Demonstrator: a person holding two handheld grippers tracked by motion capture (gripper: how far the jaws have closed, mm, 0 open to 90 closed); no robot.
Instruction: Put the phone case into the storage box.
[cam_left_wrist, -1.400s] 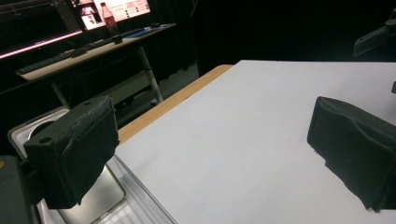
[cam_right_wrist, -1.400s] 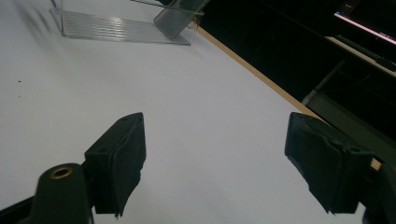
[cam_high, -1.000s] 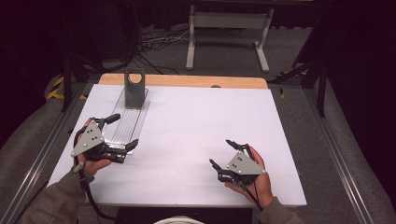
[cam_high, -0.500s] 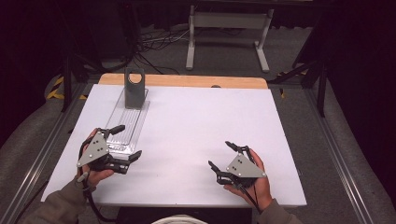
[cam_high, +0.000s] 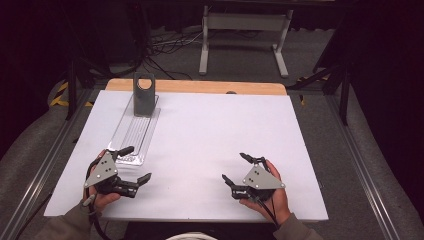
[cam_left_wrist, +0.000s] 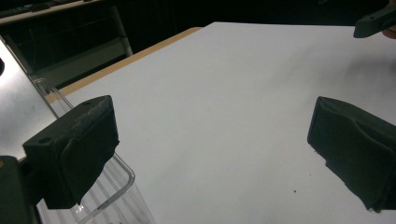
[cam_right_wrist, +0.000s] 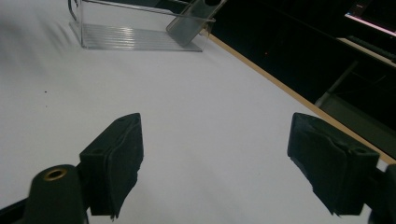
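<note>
A long clear plastic tray (cam_high: 134, 131) lies on the left part of the white table (cam_high: 210, 130). A grey metal plate with a round hole (cam_high: 144, 95) stands upright at the tray's far end. My left gripper (cam_high: 136, 164) is open just off the tray's near end, one jaw beside the tray's near rim. In the left gripper view the left gripper (cam_left_wrist: 215, 154) holds nothing, and the tray's corner (cam_left_wrist: 114, 184) shows by its left jaw. My right gripper (cam_high: 235, 167) is open over bare table at the front right. In the right gripper view the right gripper (cam_right_wrist: 219, 158) is empty, with the tray (cam_right_wrist: 135, 37) far off.
A wooden strip (cam_high: 200, 87) runs along the table's far edge. Beyond it are a metal stand (cam_high: 242, 30) and cables (cam_high: 165, 42) on the floor. Metal rails (cam_high: 40, 170) flank the table. The other gripper's jaw tip (cam_left_wrist: 373, 21) shows top right in the left gripper view.
My left gripper has moved back toward the near edge, from over the tray's near part to just off its end. The right gripper has barely moved.
</note>
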